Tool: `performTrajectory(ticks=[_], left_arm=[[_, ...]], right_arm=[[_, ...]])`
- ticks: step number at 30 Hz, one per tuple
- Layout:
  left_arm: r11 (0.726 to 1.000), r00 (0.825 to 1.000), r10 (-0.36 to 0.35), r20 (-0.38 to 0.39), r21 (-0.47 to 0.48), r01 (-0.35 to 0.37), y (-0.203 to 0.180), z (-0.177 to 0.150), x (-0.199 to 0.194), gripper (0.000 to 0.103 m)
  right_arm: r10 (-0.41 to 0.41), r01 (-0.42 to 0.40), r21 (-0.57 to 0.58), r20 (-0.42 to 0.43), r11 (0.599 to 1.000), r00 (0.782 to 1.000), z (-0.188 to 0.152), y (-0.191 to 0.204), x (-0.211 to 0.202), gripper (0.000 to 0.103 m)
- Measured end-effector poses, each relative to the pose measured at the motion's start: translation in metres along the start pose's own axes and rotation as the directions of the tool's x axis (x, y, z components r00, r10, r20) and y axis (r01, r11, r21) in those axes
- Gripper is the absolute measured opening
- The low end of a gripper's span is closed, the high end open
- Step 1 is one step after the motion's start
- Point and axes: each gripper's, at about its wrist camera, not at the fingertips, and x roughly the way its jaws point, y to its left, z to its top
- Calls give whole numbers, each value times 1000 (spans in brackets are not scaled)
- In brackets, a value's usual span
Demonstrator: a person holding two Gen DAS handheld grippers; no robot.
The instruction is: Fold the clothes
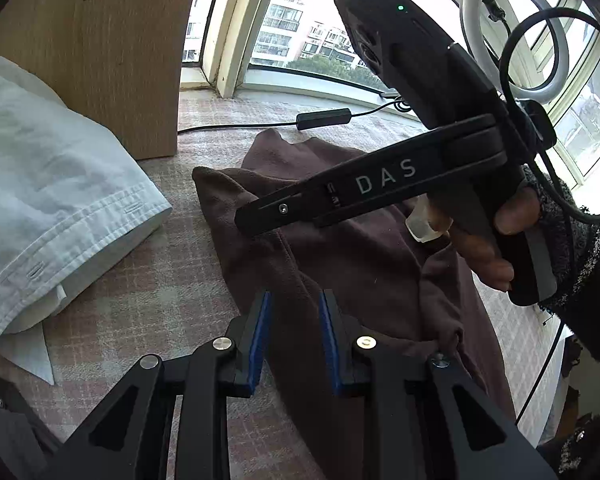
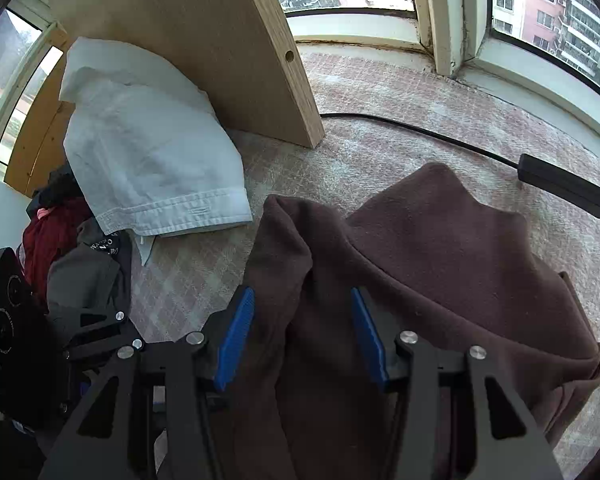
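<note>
A brown fleece garment (image 1: 340, 264) lies rumpled on the checked cloth surface (image 1: 148, 296). My left gripper (image 1: 294, 320) stands open at its near left edge, blue pads apart, with the cloth below them. In the right wrist view my right gripper (image 2: 302, 332) is open wide, and a raised fold of the brown garment (image 2: 440, 248) sits between its blue pads (image 2: 236, 332), which do not pinch it. From the left wrist view the right gripper (image 1: 256, 220) hovers over the garment, held by a hand (image 1: 488, 248). A folded white shirt (image 1: 60, 184) rests to the left.
An upright wooden board (image 2: 228, 48) stands behind the white shirt (image 2: 148, 152). A black cable with an inline box (image 2: 560, 184) runs along the window sill side. A ring light (image 1: 516, 36) stands at the right. Red and grey clothes (image 2: 72, 256) are piled at the left.
</note>
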Motion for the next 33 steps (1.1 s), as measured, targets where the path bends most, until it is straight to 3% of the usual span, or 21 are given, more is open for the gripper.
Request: performTrajectory(ticks=[2, 4, 5, 6, 9, 13, 16, 18, 21, 22, 25, 26, 28, 29, 30, 32, 33], left_arm=[[1000, 1000, 3, 3, -6, -3, 3, 0, -1, 22], [1000, 1000, 3, 5, -10, -3, 5, -1, -1, 22], [1000, 1000, 1, 4, -9, -1, 6, 0, 0, 22], [1000, 1000, 3, 6, -2, -3, 5, 1, 1, 22], [1000, 1000, 8, 9, 21, -9, 0, 5, 5, 22], [999, 1000, -13, 1, 41, 13, -4, 9, 16, 23], [999, 1000, 4, -21, 52, -3, -3, 8, 28, 24], [998, 1000, 11, -20, 62, -10, -3, 8, 29, 24], [998, 1000, 11, -17, 60, -10, -1, 9, 29, 24], [998, 1000, 12, -17, 61, -11, -1, 10, 29, 24], [997, 1000, 17, -17, 71, -16, -1, 11, 29, 25], [997, 1000, 20, -18, 78, -19, -2, 11, 29, 25], [996, 999, 26, -19, 91, -25, -3, 10, 29, 25], [996, 999, 29, -20, 90, -27, -3, 8, 28, 25], [996, 999, 31, -22, 89, -29, -4, 6, 27, 25], [995, 999, 31, -29, 99, -28, -7, -1, 21, 25], [995, 999, 30, -32, 101, -27, -8, -4, 17, 25]], right_arm=[[17, -17, 12, 2, 1000, 1000, 1, -1, 5, 50], [34, -34, 24, 4, 999, 999, 2, -2, 11, 42], [44, -44, 29, 6, 999, 999, 2, -2, 12, 17], [56, -56, 30, 8, 998, 998, 1, -2, 8, 7], [84, -85, 34, 18, 996, 996, -2, -1, -4, 7], [43, -47, 70, 60, 996, 997, -5, -4, -23, 7], [-8, 8, 47, 3, 999, 1000, -2, -14, -3, 7], [-62, 63, 41, -25, 997, 998, 3, -18, -1, 17], [-101, 103, -22, 87, 994, 991, 12, 0, -25, 18], [-77, 83, -60, 98, 995, 992, 15, 9, -28, 18], [-18, 22, -141, 30, 990, 999, 25, 32, -14, 18], [-50, 48, -156, -6, 986, 999, 28, 34, -3, 18], [-106, 99, -176, -35, 979, 994, 36, 28, 15, 15], [-123, 114, -176, -41, 978, 992, 40, 22, 24, 3], [-111, 102, -155, -48, 983, 993, 47, 13, 30, 0], [-80, 77, -109, -23, 991, 997, 57, 1, 32, 0], [-122, 120, -107, -12, 987, 992, 59, 1, 30, 0]])
